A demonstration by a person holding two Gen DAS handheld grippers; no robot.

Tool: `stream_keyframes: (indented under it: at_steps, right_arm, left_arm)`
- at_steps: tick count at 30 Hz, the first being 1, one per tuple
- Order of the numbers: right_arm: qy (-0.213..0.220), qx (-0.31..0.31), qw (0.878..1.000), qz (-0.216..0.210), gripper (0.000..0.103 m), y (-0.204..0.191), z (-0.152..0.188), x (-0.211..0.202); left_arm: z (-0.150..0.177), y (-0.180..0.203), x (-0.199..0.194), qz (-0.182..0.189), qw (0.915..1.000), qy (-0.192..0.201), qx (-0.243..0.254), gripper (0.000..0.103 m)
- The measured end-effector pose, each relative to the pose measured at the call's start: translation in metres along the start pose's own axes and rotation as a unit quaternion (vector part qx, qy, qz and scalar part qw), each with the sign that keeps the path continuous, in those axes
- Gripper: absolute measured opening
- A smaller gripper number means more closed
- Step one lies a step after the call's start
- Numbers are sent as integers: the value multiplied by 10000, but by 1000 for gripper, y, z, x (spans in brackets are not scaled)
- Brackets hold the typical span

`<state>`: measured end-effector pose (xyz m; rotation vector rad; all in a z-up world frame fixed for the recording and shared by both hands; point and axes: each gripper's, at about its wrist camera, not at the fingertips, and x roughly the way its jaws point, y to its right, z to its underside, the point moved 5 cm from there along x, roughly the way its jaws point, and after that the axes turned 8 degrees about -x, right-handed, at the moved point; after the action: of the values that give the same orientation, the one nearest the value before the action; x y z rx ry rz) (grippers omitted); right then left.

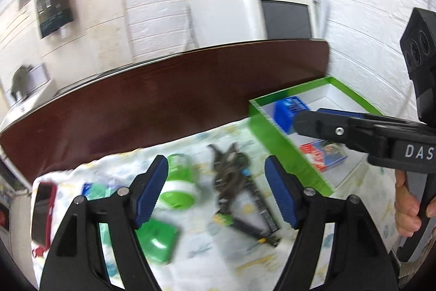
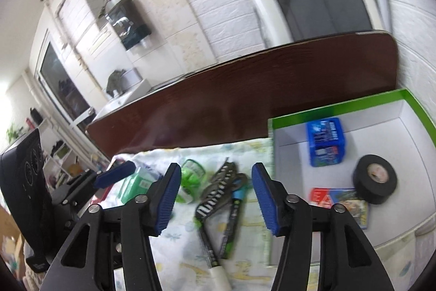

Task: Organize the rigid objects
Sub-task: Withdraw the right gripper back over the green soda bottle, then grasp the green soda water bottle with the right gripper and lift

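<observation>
The left gripper (image 1: 215,192) is nearest, its fingers wide apart and holding nothing, above a patterned cloth (image 1: 207,258) with a green cup (image 1: 178,187), a green box (image 1: 156,240) and a dark tangle of tools (image 1: 231,173). The right gripper (image 2: 216,198) is also wide open and empty. Beside the cloth stands a green-edged box (image 2: 335,107) holding a blue box (image 2: 325,142), a black tape roll (image 2: 374,179) and a red card pack (image 2: 340,205).
</observation>
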<state>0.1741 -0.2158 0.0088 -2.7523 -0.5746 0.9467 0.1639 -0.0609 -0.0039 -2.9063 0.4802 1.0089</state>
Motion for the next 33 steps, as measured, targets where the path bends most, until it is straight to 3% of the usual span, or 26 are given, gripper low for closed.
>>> stream_keyframes:
  at_steps: [4, 9, 13, 19, 29, 33]
  right_arm:
    - [-194, -298, 9992, -192, 62, -36, -1, 21]
    - [-402, -831, 9947, -453, 77, -80, -1, 48]
    - [-625, -1324, 9872, -628, 78, -108, -2, 80]
    - [-980, -1550, 9790, -893, 78, -135, -2, 125]
    - [-1292, -1966, 9659, -1081, 78, -161, -9, 171]
    - [-1452, -2151, 9595, -1098, 78, -167, -10, 186]
  left_arm:
    - [13, -45, -17, -385, 9987, 55, -326, 74]
    - [42, -100, -40, -874, 9938, 87, -675, 81]
    - [76, -144, -46, -1080, 9879, -196, -1092, 81]
    - [111, -177, -42, -966, 9803, -551, -1635, 81]
    - [129, -167, -16, -565, 9797, -807, -1748, 79]
    - [132, -163, -8, -388, 9791, -930, -1767, 65]
